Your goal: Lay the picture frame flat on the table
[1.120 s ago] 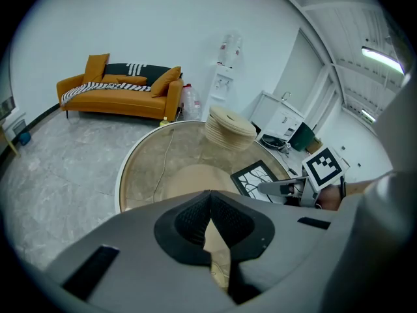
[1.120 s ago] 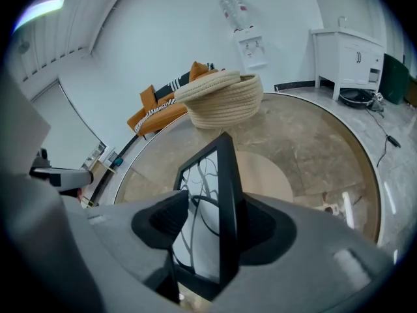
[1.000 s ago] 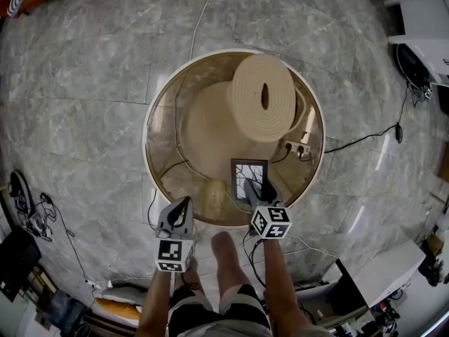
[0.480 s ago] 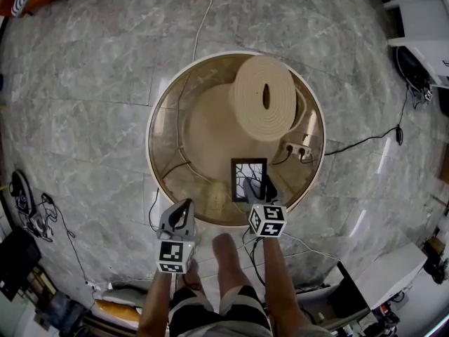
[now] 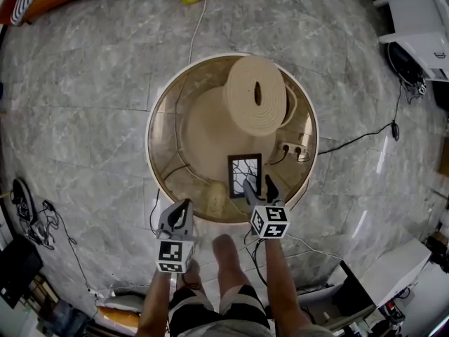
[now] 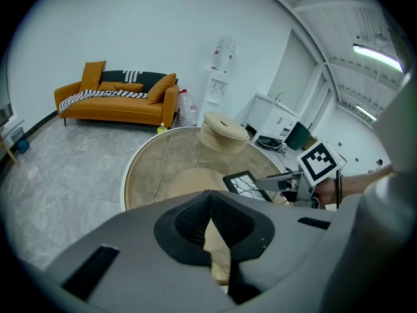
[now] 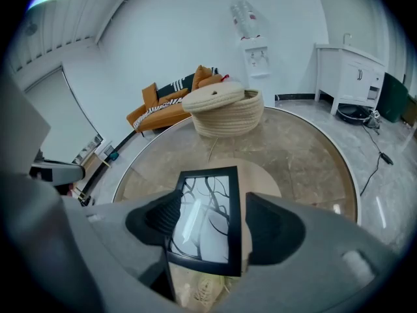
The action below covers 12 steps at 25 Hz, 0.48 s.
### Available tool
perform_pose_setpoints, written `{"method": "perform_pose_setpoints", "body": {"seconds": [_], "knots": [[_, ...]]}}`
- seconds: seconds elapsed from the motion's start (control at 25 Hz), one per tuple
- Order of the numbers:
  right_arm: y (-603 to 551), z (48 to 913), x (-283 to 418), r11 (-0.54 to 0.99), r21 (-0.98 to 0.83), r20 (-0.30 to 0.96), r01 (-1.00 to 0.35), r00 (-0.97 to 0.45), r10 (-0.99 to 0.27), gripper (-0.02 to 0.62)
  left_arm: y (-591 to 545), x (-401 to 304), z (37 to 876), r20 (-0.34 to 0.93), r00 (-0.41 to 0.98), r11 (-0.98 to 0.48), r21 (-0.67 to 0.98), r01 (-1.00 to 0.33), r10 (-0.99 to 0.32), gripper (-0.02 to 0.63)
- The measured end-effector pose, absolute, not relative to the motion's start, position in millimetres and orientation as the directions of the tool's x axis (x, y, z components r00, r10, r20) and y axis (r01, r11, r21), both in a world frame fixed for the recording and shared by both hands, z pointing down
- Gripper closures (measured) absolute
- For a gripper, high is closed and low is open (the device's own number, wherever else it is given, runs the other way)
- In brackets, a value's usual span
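You have the picture frame (image 5: 245, 173) lying flat and face up on the round glass table (image 5: 151, 128). It has a black rectangular border and a dark branch print under glass. It sits close to the table's near rim.

Found a round glass-topped table (image 5: 163, 111) with a pale rim, standing on a grey marble-tiled floor (image 5: 84, 83). On the far side of the glass, saw a lidded woven basket (image 5: 245, 100) resting. Toward the near edge, well apart from it, noted a black picture frame (image 5: 245, 172) lying face up, apparently flat.
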State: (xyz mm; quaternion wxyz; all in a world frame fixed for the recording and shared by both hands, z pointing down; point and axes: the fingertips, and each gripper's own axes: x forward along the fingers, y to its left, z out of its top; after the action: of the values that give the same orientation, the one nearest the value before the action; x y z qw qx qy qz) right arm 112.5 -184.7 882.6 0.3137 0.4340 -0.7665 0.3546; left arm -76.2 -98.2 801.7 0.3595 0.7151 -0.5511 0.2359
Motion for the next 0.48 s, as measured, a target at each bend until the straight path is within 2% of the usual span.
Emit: {"method": "perform_pose_setpoints", "body": {"seconds": [0.24, 0.48], "knots": [[-179.9, 835.8, 108.6, 0.398, -0.282, 0.755, -0.873, -0.458, -0.469, 0.296, -102.3, -73.6, 769.8, 0.71, 0.281, -0.15, 0.242, -0.959, -0.646, 0.589], [-179.3, 775.6, 112.8, 0.445, -0.225, 0.729, -0.867, -0.453, -0.514, 0.358, -119.7, -68.2, 718.3, 0.662, 0.286, -0.19, 0.215, -0.958, -0.693, 0.589]]}}
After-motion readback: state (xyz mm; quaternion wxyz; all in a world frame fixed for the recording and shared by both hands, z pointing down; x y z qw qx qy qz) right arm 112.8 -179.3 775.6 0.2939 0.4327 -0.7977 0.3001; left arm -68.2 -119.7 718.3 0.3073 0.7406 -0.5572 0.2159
